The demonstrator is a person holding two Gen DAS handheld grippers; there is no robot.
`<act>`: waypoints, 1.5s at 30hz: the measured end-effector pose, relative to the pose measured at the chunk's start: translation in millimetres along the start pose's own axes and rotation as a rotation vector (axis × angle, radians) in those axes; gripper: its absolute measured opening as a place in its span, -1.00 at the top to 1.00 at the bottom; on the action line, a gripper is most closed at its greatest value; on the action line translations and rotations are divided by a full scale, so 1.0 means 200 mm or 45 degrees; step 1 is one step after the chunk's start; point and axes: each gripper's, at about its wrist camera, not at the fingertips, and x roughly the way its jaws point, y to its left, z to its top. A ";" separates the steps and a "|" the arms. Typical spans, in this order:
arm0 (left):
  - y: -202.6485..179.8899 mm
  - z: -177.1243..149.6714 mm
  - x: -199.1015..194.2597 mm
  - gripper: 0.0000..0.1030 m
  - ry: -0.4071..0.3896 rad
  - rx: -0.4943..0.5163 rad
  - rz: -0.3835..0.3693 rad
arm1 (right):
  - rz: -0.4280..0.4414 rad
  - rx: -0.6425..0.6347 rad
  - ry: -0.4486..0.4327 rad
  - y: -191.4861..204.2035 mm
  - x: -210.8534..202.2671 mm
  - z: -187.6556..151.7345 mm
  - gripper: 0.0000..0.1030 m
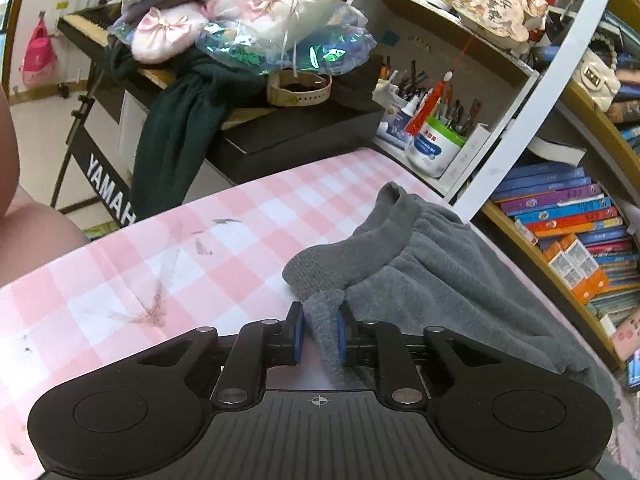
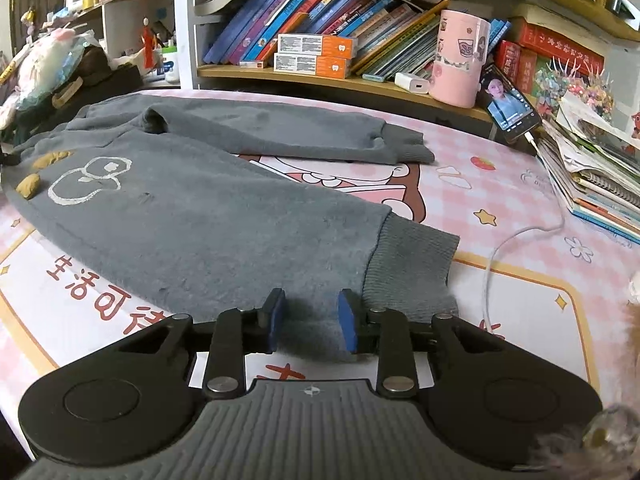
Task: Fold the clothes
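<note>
Grey fleece trousers (image 2: 200,220) with a white cartoon outline lie spread on the pink checked table (image 2: 500,184), both legs running right to ribbed cuffs (image 2: 412,264). My right gripper (image 2: 310,320) sits at the near leg's lower edge just left of its cuff, blue pads closed on a bunch of the grey cloth. In the left wrist view the trousers (image 1: 440,280) are gathered at the ribbed waistband (image 1: 352,256). There my left gripper (image 1: 320,332) is shut on a fold of it, just above the table (image 1: 160,248).
A charging cable (image 2: 516,240) runs across the table to a phone (image 2: 508,104) leaning by a pink cup (image 2: 460,60). Stacked papers (image 2: 592,176) crowd the right edge. Bookshelves (image 2: 320,40) line the back. A cluttered keyboard (image 1: 108,188) with a dark green scarf (image 1: 176,132) stands beyond the table's left end.
</note>
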 end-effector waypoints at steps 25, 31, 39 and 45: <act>-0.01 0.01 0.01 0.67 -0.021 0.064 0.015 | -0.033 0.095 -0.065 -0.06 0.00 0.02 0.73; -0.04 0.01 0.00 0.56 -0.019 0.133 0.041 | -0.118 0.052 -0.032 -0.06 0.02 0.01 0.75; -0.07 0.02 -0.13 0.34 -0.124 0.146 0.101 | -0.109 0.051 -0.101 -0.06 -0.05 0.03 0.74; -0.20 0.01 -0.24 0.35 -0.214 0.225 -0.023 | -0.054 -0.001 -0.115 0.02 -0.03 0.09 0.74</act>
